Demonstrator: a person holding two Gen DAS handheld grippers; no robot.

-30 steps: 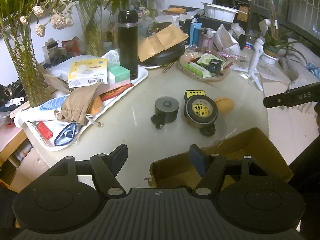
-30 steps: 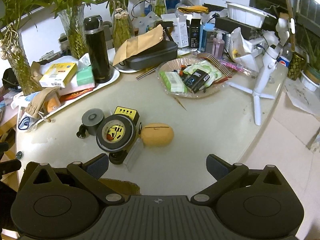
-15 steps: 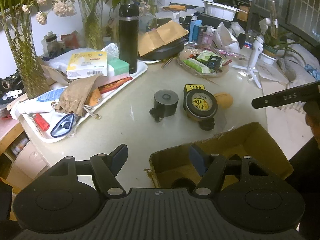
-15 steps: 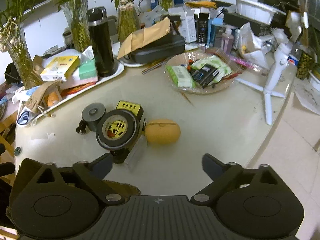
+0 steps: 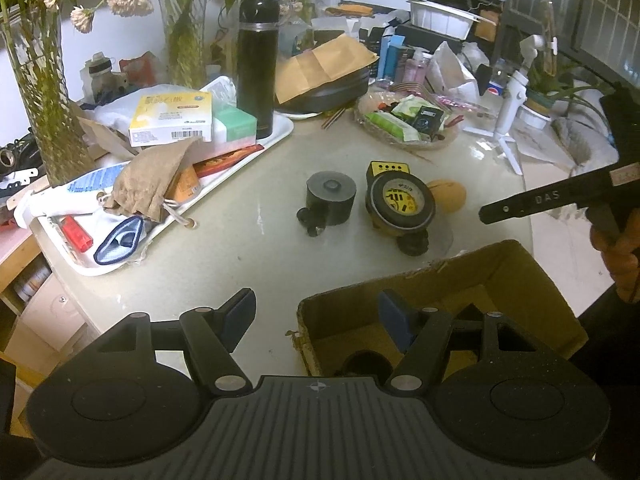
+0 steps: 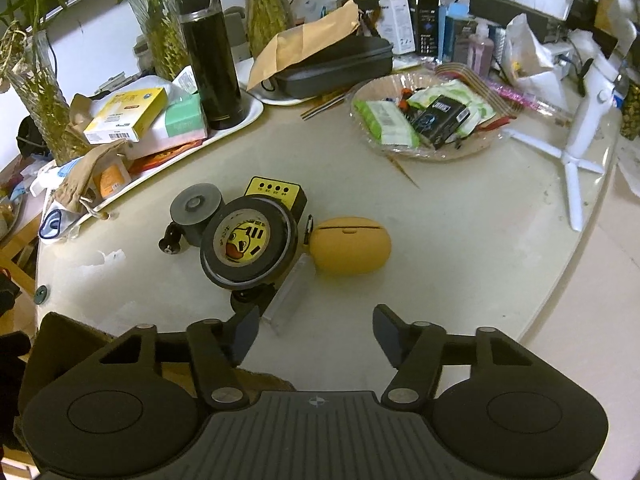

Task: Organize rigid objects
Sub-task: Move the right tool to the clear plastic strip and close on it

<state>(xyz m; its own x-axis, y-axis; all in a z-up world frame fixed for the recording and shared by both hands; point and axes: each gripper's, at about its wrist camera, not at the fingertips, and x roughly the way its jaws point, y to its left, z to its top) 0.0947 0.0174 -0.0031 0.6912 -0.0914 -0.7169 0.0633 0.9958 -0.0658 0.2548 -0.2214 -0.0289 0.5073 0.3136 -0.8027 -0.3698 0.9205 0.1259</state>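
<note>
The tape roll (image 6: 249, 242) lies on the worktop (image 6: 440, 248), propped on a yellow device (image 6: 276, 191) just left of the tan case (image 6: 351, 245). Stiff and light; grip it across the rim. The right gripper (image 6: 316, 330) hovers nearby, its fingers narrowing, nothing between. The left gripper (image 5: 318, 312) is spread, empty.
</note>
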